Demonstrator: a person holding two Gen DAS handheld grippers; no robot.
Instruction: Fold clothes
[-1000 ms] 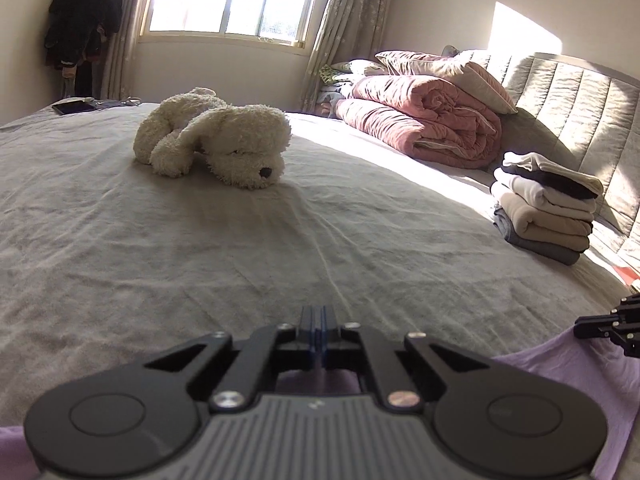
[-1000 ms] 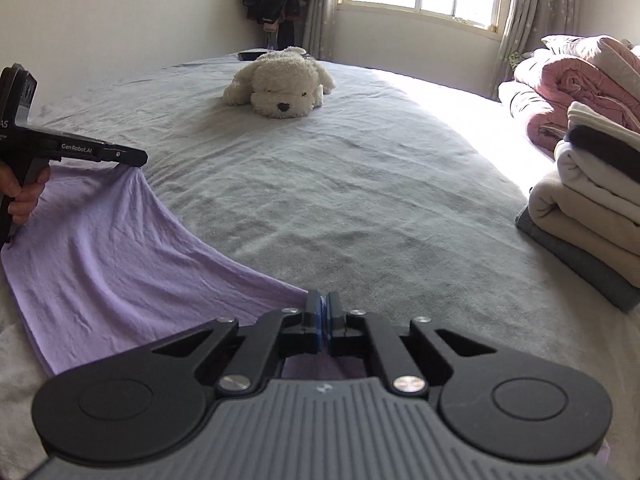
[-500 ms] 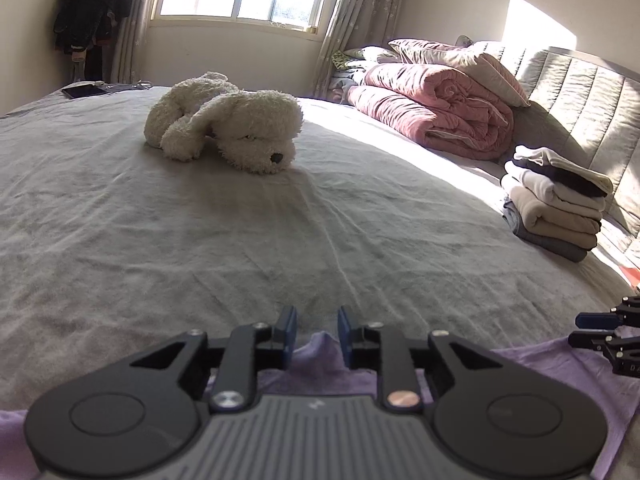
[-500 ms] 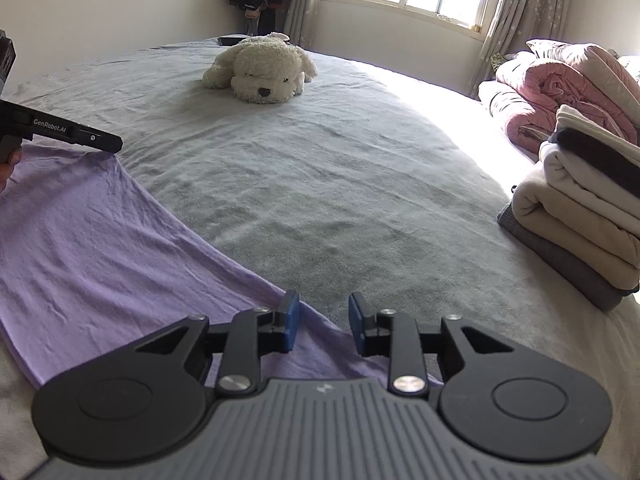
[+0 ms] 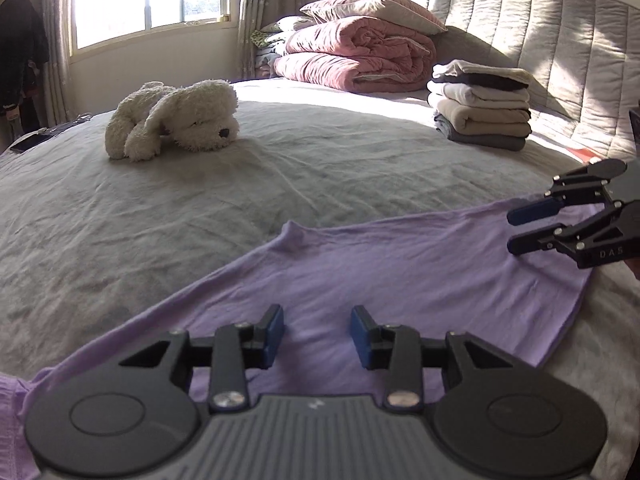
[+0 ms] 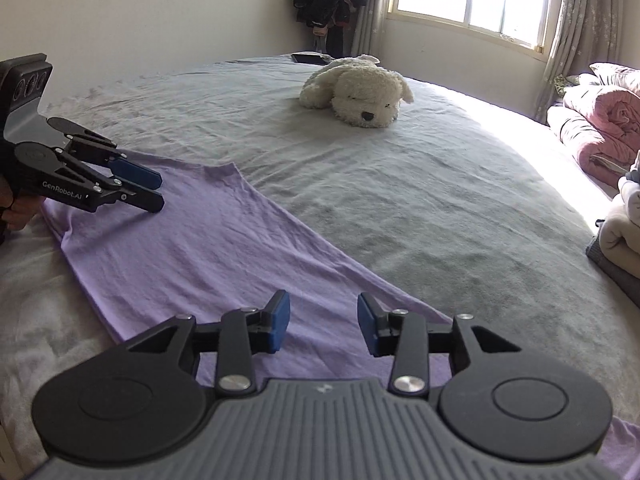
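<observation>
A purple garment (image 5: 400,272) (image 6: 192,248) lies flat on the grey bed, folded into a long band. My left gripper (image 5: 317,334) hovers over its near edge; its jaws are opening and nothing sits between the blue pads. From the right wrist view that same left gripper (image 6: 154,190) shows over the garment's far left corner. My right gripper (image 6: 323,326) is above the garment's other end, jaws opening, no cloth between them. It also shows in the left wrist view as the right gripper (image 5: 516,230) at the right edge.
A white plush dog (image 5: 176,122) (image 6: 360,92) lies mid-bed. A stack of folded clothes (image 5: 480,108) and a rolled pink duvet (image 5: 356,56) sit by the quilted headboard. A phone (image 6: 308,57) rests at the bed's far edge. A hand (image 6: 16,212) holds the left gripper.
Both grippers went from shut on the purple cloth to open, letting it go. Both drew back toward me, so more of the garment now shows flat on the bed.
</observation>
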